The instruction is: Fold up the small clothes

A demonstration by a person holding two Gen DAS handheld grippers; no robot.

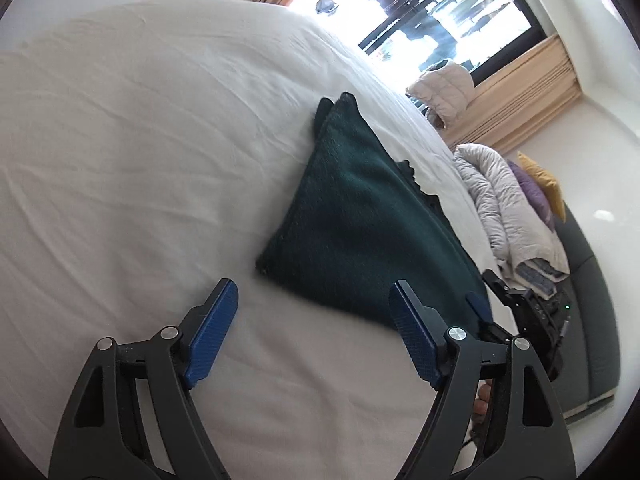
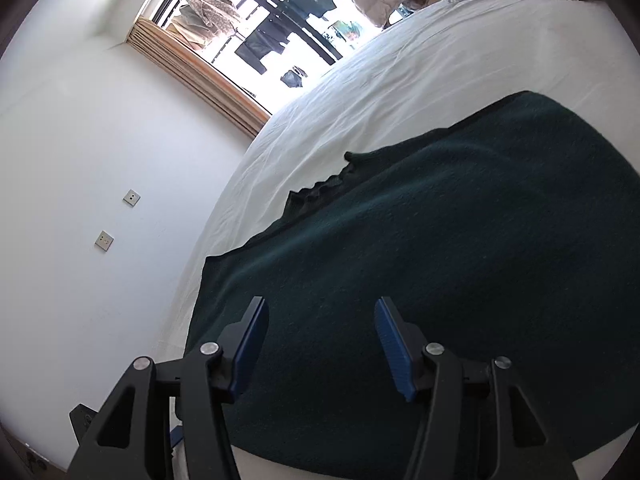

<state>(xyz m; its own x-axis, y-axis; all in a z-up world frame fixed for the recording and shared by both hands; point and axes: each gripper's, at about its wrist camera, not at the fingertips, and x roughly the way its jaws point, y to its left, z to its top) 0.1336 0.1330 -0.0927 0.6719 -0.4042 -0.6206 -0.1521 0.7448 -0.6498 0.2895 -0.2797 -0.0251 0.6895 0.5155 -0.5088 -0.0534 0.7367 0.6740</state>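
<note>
Blue pads (image 1: 212, 332) of the left hand-held gripper (image 1: 314, 334) stood wide apart over bare white bed sheet (image 1: 120, 140), nothing between them. Just beyond its right finger lay the near corner of the dark green garment (image 1: 360, 232), folded into a flat, roughly triangular shape on the bed, edges doubled at the far tip. Past that finger, part of the right hand-held gripper (image 1: 520, 312) showed at the garment's edge, with what looked like a fingertip below it, though blurred.

Right hand-held gripper (image 2: 320, 344) hovered over the same dark green garment (image 2: 460, 240), jaws moderately apart, pads clear of the cloth as far as the view allowed; nothing gripped. A ribbed, wavy edge of the garment showed further out, against the bed sheet (image 2: 400, 72).

Farther off: a crumpled pale quilt (image 1: 496, 200) at the bed's edge, purple and yellow cushions (image 1: 540, 184) beside it, a window (image 1: 440, 12) with tan curtains, and two wall sockets (image 2: 118, 218).
</note>
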